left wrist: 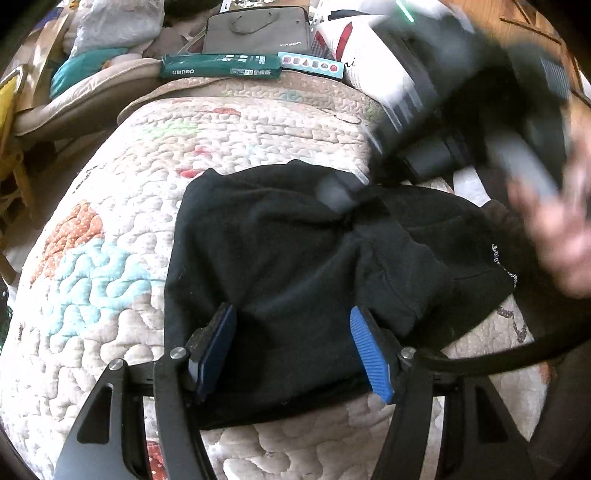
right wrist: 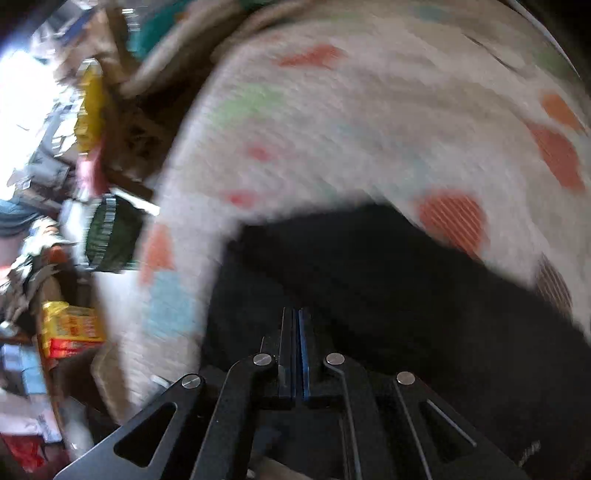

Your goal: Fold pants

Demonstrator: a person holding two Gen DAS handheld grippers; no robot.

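Note:
The black pants [left wrist: 295, 266] lie folded into a thick bundle on a quilted patterned bedspread [left wrist: 110, 229]. My left gripper [left wrist: 291, 325] is open, its blue pads [left wrist: 369, 354] standing over the near edge of the pants. My right gripper [left wrist: 343, 192] shows blurred in the left wrist view, its tip down on the top middle of the bundle where the cloth bunches. In the right wrist view the right gripper [right wrist: 296, 321] has its pads pressed together over the black pants [right wrist: 388, 295]; the view is motion-blurred and I cannot tell if cloth is between them.
At the far end of the bed lie a green package [left wrist: 221, 66], a grey laptop bag [left wrist: 258, 29] and a white bag [left wrist: 365, 55]. Clutter of boxes and bags [right wrist: 62, 325] fills the floor left of the bed. A hand [left wrist: 557, 229] holds the right gripper.

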